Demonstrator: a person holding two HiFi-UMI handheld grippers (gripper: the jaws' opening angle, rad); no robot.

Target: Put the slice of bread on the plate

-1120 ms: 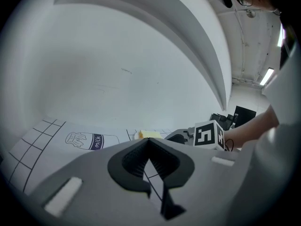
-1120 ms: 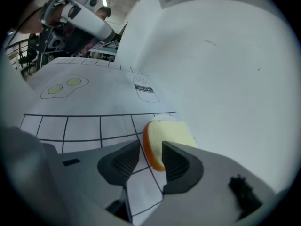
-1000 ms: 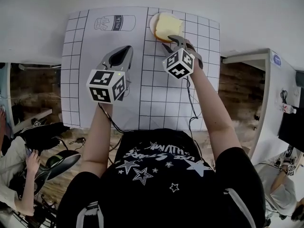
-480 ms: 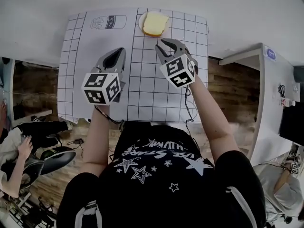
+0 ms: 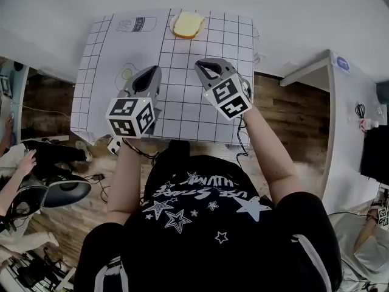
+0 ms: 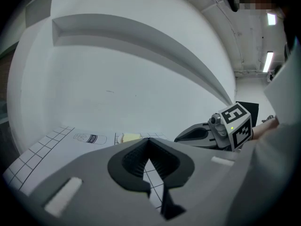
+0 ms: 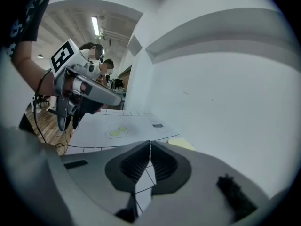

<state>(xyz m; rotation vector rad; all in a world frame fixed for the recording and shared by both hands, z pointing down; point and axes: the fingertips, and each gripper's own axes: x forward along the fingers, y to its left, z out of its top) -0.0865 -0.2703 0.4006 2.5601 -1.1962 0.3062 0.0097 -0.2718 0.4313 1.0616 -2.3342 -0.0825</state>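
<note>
A slice of bread (image 5: 187,24) lies on a small white plate (image 5: 172,25) at the far edge of the gridded paper mat (image 5: 200,111). It also shows in the left gripper view as the bread (image 6: 129,137) and in the right gripper view as the bread (image 7: 182,144). Both grippers hover well short of it, over the mat's near half. My left gripper (image 5: 151,72) is shut and empty, its tips meeting (image 6: 149,140). My right gripper (image 5: 204,66) has just been closing with nothing between its jaws; its pads now touch (image 7: 150,143).
The mat carries a milk carton drawing (image 5: 137,24) and a fried eggs drawing (image 5: 125,73). The white table ends just behind my hands, above wooden floor (image 5: 285,102). Another white desk (image 5: 352,120) stands at the right. A seated person (image 5: 18,181) is at the left.
Both grippers have drawn back from the plate toward my body and risen. The right gripper's jaws, open by the bread before, have closed empty. The bread stays on the plate.
</note>
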